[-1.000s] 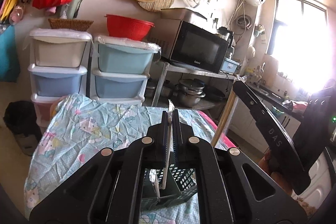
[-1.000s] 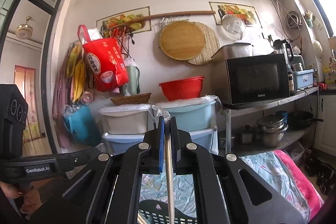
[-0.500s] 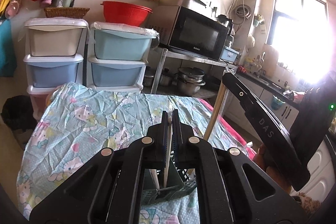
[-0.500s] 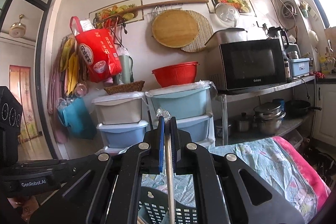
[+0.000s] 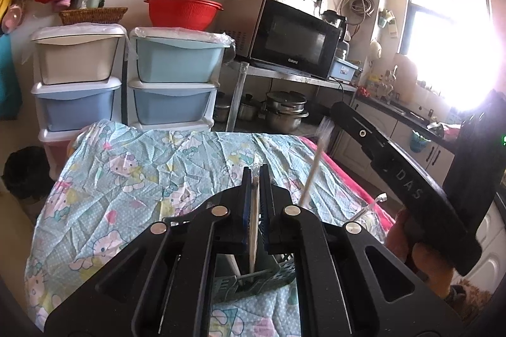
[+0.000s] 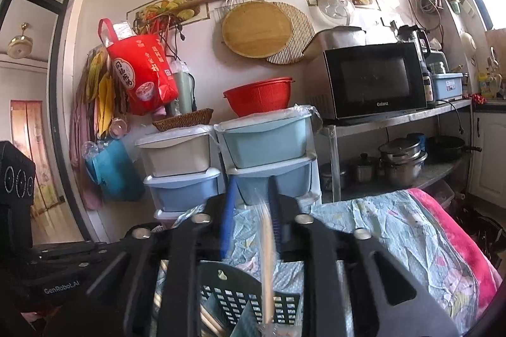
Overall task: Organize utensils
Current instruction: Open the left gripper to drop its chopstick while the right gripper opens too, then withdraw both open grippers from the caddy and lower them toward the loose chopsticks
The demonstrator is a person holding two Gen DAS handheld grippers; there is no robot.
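Currently the left claw [image 5: 255, 179] pinches a wrapped chopstick [image 5: 253, 229] upright over the black basket [image 5: 253, 280]. The right claw [image 6: 251, 198] has just been opening; its chopstick [image 6: 268, 267] stands loose between the pads, above the basket.

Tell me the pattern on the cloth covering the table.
Light blue cloth with cartoon cat prints, clearest in the left wrist view.

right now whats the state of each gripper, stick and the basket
left gripper: shut on a stick
left stick: upright, lower end in the basket
right gripper: jaws just opened, pads off its stick
right stick: loose between the jaws, blurred, lower end at the basket
basket: upright on the table
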